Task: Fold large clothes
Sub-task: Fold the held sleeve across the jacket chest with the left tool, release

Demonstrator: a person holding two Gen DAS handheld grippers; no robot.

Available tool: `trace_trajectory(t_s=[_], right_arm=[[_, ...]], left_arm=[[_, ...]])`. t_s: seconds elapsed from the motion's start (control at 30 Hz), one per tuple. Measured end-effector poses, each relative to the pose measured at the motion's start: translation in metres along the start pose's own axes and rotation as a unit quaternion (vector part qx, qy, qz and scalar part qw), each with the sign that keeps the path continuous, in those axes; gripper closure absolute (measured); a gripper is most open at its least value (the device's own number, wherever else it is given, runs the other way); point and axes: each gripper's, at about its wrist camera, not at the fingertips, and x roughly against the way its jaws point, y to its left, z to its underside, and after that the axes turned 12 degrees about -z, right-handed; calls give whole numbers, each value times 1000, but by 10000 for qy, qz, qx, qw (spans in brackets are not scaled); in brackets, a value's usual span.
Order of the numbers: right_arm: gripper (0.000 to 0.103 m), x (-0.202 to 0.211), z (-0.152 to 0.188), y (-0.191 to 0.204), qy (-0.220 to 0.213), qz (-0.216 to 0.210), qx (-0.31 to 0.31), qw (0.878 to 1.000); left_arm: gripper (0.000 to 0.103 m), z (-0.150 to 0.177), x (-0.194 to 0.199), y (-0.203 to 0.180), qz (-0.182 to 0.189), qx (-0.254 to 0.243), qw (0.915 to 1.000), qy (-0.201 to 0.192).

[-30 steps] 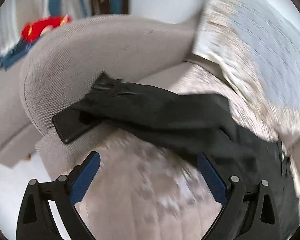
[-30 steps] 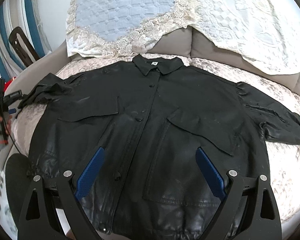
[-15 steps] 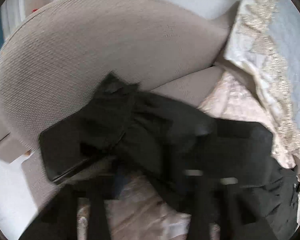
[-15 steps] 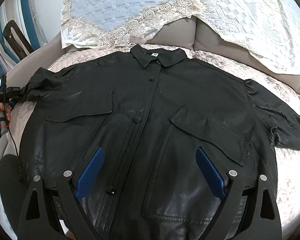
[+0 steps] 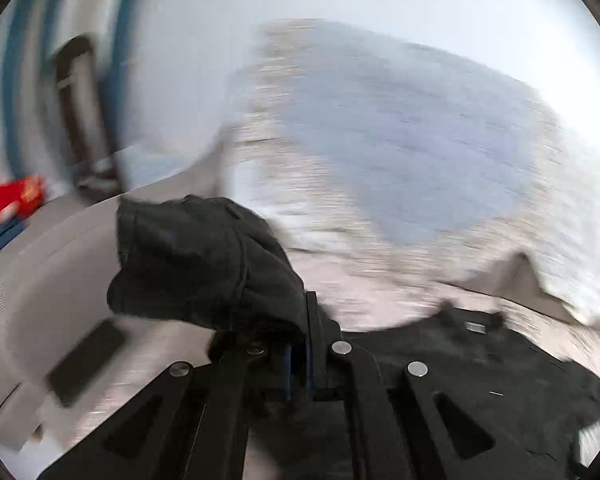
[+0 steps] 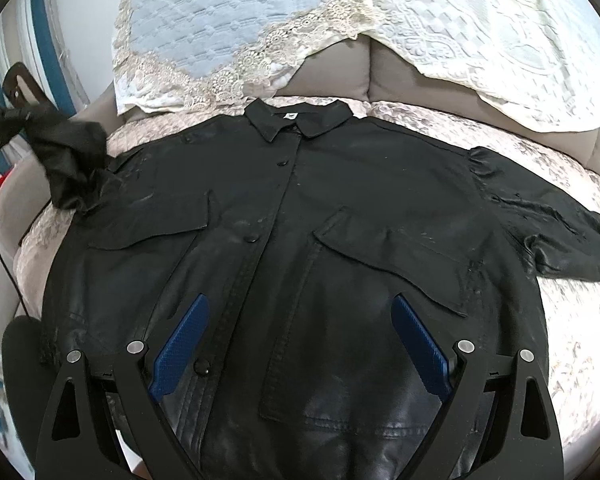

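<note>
My left tongs are clamped on the sleeve, lifted off the sofa; my right tongs gape over the jacket spread flat. I judge the sleeve fold underway: next, carry it across the chest.

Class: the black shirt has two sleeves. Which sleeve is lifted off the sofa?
The sleeve at the picture's left, bunched and raised in the left tongs; the other sleeve lies flat.

jacket: black | cushion: pale blue, cream lace
</note>
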Motion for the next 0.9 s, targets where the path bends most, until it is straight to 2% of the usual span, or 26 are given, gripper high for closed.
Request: trace_trajectory(t_s=[0.07,0.1,0.2,0.27,0.3,0.33,0.43,0.5,0.57,0.63,0.7,0.8,0.83,0.9], right_arm=[[10,5,2,-2,-47,1,-17,10000],[10,8,3,-3,-75,5,-33,10000],[10,15,7,-9,-111,59,-101,9999],[10,21,9,-14,-119,122,-165,9997],[10,25,10,-17,-134,150,-198,9996],[10,27,11,-20,-142,170,-217,9995],[10,30,13,-25,-155,205,-293,9992],[10,28,14,-25,-147,171,-333,9992],[10,23,12,-22,-143,77,-340,9993],[10,17,9,-17,-147,-43,-307,9994],[10,11,4,-12,-153,-188,-270,9993],[10,-2,-12,-1,-183,-320,-132,9992],[10,-7,-19,3,-208,-357,-75,9991],[10,-12,-27,8,-230,-420,-53,9988]], left_arm=[[99,7,-3,-43,406,-212,9989,139],[98,16,-8,-69,651,-325,9968,326],[95,45,-29,-130,1266,-666,9853,938],[86,68,-33,-158,1624,-884,9742,1296],[77,78,-30,-164,1813,-952,9684,1420],[67,84,-26,-168,1974,-1000,9642,1458],[53,83,-3,-155,2276,-1065,9596,1264],[48,76,11,-138,2208,-1056,9644,998],[44,69,16,-109,1937,-934,9732,810],[43,65,5,-80,1479,-816,9820,840],[43,66,-17,-53,1063,-652,9865,1062],[44,86,-61,-26,710,-706,9822,1586],[44,100,-79,-20,516,-760,9781,1868],[44,122,-100,-11,383,-764,9697,2286]])
